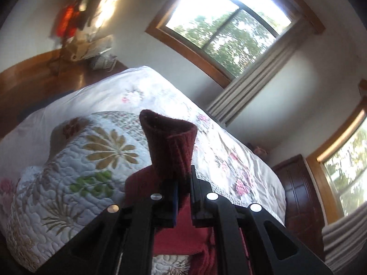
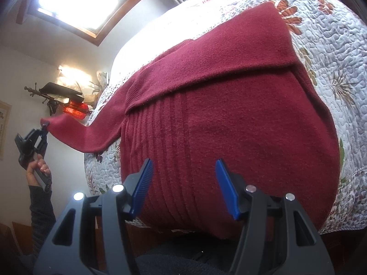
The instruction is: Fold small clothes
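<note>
Right gripper (image 2: 184,183) sits lowest and nearest in its own view, jaws spread wide with nothing between them, the blue pads (image 2: 223,186) hovering just over the ribbed hem of the maroon sweater (image 2: 229,126). That garment lies spread on the floral quilt (image 2: 332,57), filling the middle of the frame, with one sleeve already laid across its body toward the upper right.

Farther off, at the left edge of that view, the other sleeve (image 2: 91,135) stretches out beyond the bed's edge, its long axis running from the sweater's shoulder down and left to the left gripper (image 2: 44,128), which the person's hand (image 2: 36,167) holds up in the air. In the left wrist view that left gripper (image 1: 183,183) is clamped on the cuff (image 1: 169,135), which stands up dark between the closed jaws at frame centre.

My guess is the sleeve fold comes next: the left hand alone has the cloth, and it would need to carry the cuff back toward the body of the sweater, rightward in the right wrist view. Beyond everything, a window (image 1: 229,29) glows at upper right.
</note>
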`<state>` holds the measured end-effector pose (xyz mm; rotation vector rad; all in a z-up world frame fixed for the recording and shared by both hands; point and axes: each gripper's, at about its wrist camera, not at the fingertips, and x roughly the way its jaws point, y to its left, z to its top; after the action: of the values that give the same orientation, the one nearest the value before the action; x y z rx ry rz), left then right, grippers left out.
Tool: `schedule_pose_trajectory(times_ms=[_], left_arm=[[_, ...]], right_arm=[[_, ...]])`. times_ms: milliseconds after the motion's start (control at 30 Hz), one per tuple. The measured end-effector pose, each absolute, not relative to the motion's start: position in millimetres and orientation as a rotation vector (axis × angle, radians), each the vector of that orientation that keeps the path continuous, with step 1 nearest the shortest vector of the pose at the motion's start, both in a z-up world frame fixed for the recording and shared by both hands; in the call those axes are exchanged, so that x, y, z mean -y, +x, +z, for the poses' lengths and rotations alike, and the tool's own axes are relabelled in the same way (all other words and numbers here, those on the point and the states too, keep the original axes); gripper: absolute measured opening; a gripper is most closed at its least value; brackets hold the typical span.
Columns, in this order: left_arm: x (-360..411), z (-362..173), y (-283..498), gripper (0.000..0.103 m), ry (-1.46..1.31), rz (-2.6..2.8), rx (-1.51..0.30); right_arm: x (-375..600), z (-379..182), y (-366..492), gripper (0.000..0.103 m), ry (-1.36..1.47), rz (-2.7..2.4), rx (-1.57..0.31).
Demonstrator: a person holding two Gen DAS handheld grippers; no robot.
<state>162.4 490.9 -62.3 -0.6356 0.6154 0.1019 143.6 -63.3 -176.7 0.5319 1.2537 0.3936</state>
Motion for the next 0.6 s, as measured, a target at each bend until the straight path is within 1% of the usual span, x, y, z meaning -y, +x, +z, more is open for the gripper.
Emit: schedule_pose_trajectory(times_ms=[133, 300, 467, 600], left_arm=[[-422, -60, 199, 0.008, -0.484, -0.012, -0.68], [-345, -87, 234, 0.008, -0.371, -0.138, -0.788], [-280, -134, 263, 0.008, -0.29, -0.236, -0.924], [-245, -179, 278, 0.008, -0.262, -0.277, -1.025]], right_arm=[[78, -177, 140, 0.058, 0.56, 0.366, -1.235], [97, -177, 138, 0.058, 0.585, 0.328, -1.218], [116, -177, 137, 0.058, 0.603, 0.291, -1.208], [122, -178, 140, 0.058, 0.613, 0.282, -1.211]])
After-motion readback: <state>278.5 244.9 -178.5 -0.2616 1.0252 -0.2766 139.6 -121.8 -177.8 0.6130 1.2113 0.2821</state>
